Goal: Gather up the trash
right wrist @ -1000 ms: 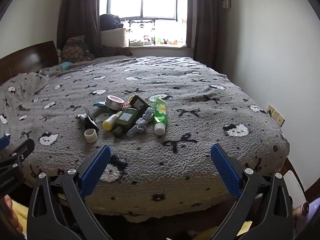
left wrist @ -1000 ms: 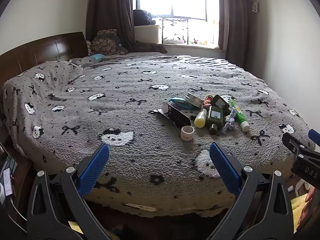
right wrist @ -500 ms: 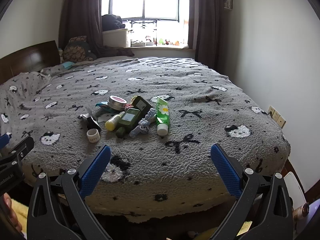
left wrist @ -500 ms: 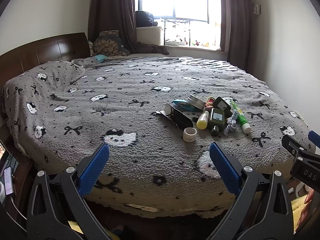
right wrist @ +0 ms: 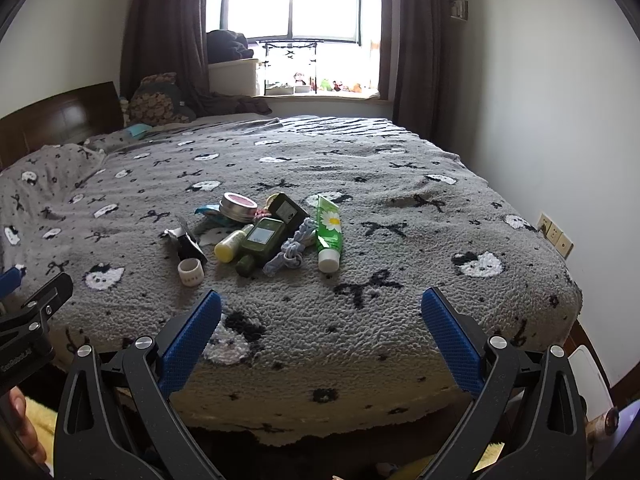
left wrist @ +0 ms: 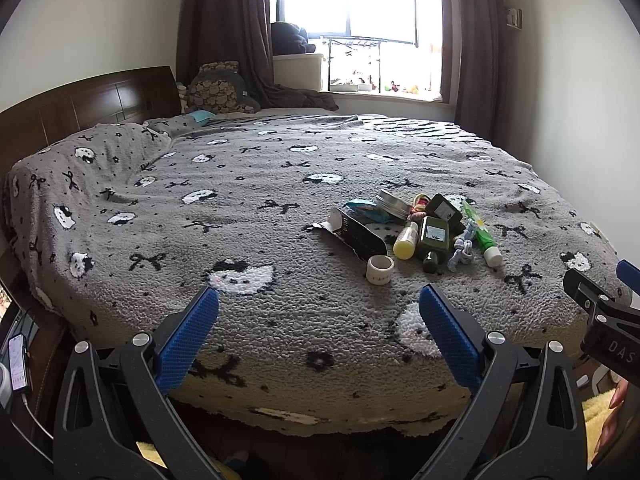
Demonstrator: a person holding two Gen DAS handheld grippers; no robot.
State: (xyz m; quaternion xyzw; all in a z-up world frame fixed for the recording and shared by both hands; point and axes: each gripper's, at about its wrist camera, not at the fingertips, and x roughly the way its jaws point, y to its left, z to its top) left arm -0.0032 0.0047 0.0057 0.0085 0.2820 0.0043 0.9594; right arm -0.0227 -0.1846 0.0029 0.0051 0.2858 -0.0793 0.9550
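A cluster of small items lies on the grey patterned bedspread (left wrist: 224,216): an opened black carton (left wrist: 354,234) (right wrist: 185,241), a white tape roll (left wrist: 379,269) (right wrist: 191,271), a small yellow bottle (left wrist: 405,239) (right wrist: 232,243), a dark green bottle (left wrist: 433,242) (right wrist: 260,244), a green tube (left wrist: 480,232) (right wrist: 329,232), a round tin (left wrist: 393,204) (right wrist: 238,207), a blue wrapper (left wrist: 366,210) and a knotted grey cord (right wrist: 291,249). My left gripper (left wrist: 318,334) is open and empty at the bed's near edge. My right gripper (right wrist: 320,334) is open and empty, also short of the cluster.
A dark wooden headboard (left wrist: 80,104) and pillows stand at the left, a window with curtains (left wrist: 352,12) at the back. A white wall (right wrist: 560,100) with sockets (right wrist: 554,234) runs along the right. A phone (left wrist: 17,362) lies beside the bed at the lower left.
Both grippers have drifted slightly, shifting the view a little; the cluster sits marginally farther right in both views. Both stay open and empty.
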